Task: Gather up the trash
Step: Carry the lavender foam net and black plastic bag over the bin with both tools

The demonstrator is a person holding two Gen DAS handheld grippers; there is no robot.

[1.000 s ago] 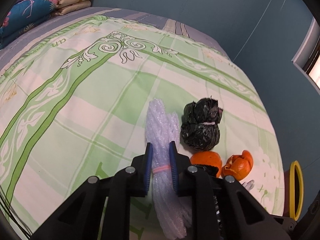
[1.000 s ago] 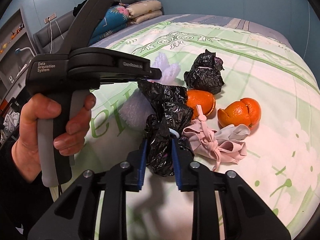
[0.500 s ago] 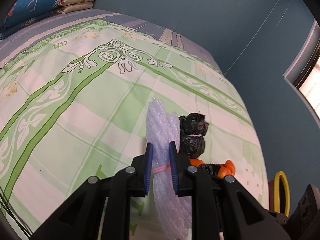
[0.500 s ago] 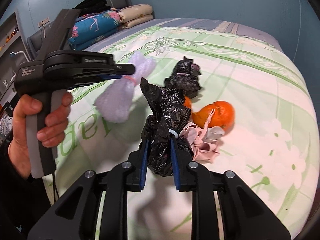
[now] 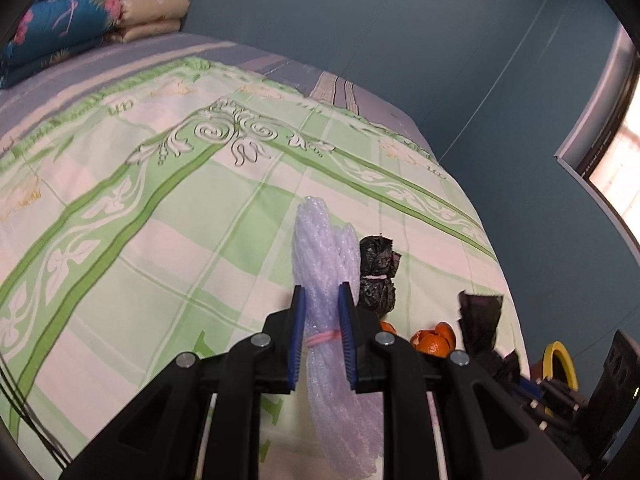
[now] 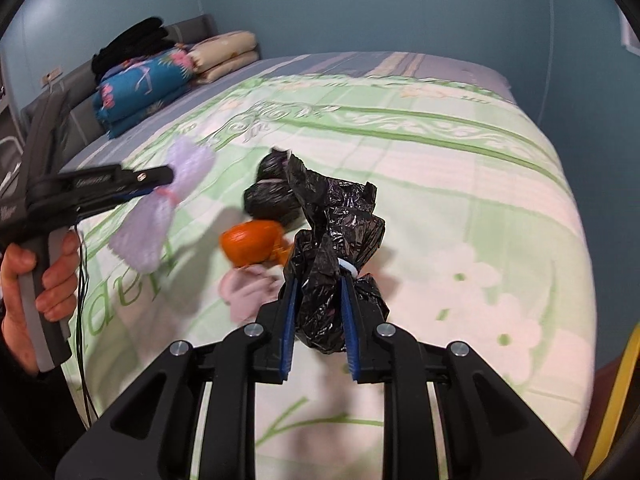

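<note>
Above the bed [image 6: 460, 184], my left hand-held gripper [image 5: 322, 336] is clamped on a bundle of bubble wrap [image 5: 320, 248], and my right hand-held gripper [image 6: 318, 312] is clamped on a crumpled black bag [image 6: 336, 220]. I'm mid-carry. Next, I judge, both loads go to the yellow-rimmed bin [image 5: 558, 364] beside the bed; another black bag [image 5: 376, 276] and orange peel [image 6: 252, 242] wait.

Each wrist view looked forward and down along its own fingers, close above the bed [image 5: 168, 216]. Both shared the green bedspread, the tied black bag [image 6: 269, 196] and the folded quilts [image 5: 76, 24].
</note>
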